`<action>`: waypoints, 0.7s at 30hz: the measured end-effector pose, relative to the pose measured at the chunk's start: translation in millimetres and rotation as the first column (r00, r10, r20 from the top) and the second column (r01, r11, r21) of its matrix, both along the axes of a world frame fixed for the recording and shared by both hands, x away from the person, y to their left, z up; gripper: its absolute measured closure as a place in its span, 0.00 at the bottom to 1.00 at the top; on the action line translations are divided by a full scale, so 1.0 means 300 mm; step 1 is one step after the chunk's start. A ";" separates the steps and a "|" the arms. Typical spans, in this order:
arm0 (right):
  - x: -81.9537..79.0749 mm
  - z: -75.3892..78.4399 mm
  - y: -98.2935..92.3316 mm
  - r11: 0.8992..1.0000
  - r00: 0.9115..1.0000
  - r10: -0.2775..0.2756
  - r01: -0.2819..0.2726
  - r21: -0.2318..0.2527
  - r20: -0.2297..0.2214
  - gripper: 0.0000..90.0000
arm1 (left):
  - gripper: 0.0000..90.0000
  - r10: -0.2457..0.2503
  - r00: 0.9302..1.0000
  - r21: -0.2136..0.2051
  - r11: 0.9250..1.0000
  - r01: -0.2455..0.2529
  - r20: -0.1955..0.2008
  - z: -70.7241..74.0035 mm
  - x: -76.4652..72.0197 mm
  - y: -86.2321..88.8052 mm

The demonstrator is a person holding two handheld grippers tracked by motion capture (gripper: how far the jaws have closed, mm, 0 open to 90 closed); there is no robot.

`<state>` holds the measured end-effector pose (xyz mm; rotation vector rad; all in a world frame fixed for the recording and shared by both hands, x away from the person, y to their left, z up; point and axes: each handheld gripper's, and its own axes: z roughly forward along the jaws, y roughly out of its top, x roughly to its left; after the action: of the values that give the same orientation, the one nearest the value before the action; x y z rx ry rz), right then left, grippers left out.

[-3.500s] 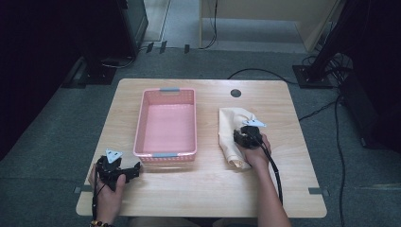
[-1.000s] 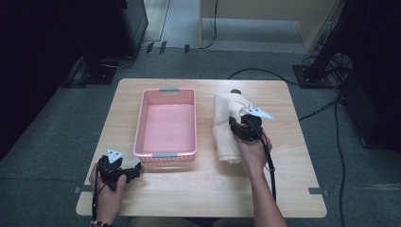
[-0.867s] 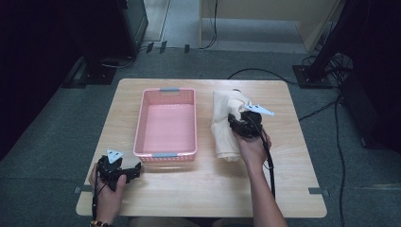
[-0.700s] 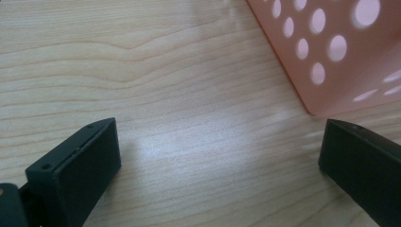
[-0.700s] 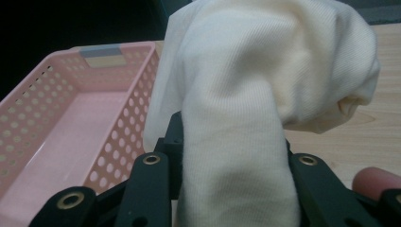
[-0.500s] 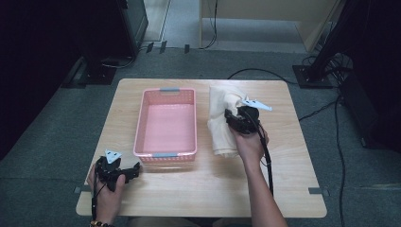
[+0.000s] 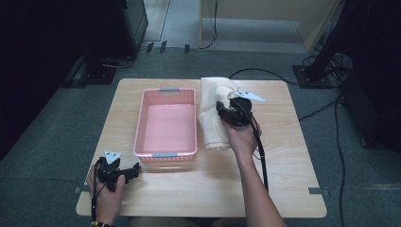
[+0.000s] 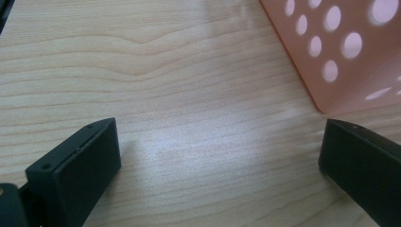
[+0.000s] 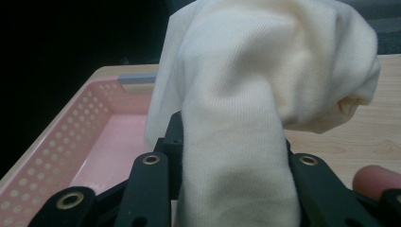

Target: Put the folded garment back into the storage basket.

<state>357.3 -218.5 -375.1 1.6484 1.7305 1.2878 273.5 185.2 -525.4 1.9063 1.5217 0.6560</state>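
A cream cloth [image 7: 213, 111] hangs from my right gripper [image 7: 226, 109], which is shut on it and holds it raised just right of the pink basket [image 7: 166, 152]. In the right gripper view the cloth [image 9: 246, 109] drapes over and between the jaws, hiding the fingertips, with the basket [image 9: 61, 146] to the left. My left gripper [image 7: 124, 171] rests on the table near the front left corner, open. In the left gripper view its fingers [image 8: 80, 165] stand wide apart over bare wood, beside a corner of the basket [image 8: 340, 52].
The wooden table [image 7: 283, 184] has bare surface at the front and right. A black cable [image 7: 259, 151] trails from the right gripper along the forearm. Dark equipment and cables stand on the floor beyond the table [image 7: 321, 71].
My right gripper has lifted the cloth off the table and carried it up and toward the basket. The left gripper stayed put.
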 end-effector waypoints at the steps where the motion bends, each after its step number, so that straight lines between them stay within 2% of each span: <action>1: 0.002 0.003 0.005 1.000 1.000 0.005 -0.005 -0.001 0.003 0.72 | 0.00 0.002 1.000 -0.001 1.000 -0.002 0.000 0.000 -0.001 0.000; 14: 0.024 0.027 0.091 0.999 0.999 0.040 -0.040 0.018 -0.002 0.72 | 0.00 0.008 1.000 -0.004 1.000 -0.008 0.001 0.000 -0.001 0.000; 21: 0.044 0.015 0.138 0.998 0.998 0.059 -0.058 0.026 -0.016 0.72 | 0.00 0.006 1.000 -0.002 1.000 -0.006 0.000 0.000 -0.001 0.001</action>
<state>370.6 -177.0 -370.5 1.6381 1.7912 1.3322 273.2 185.4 -525.4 1.9018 1.5281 0.6568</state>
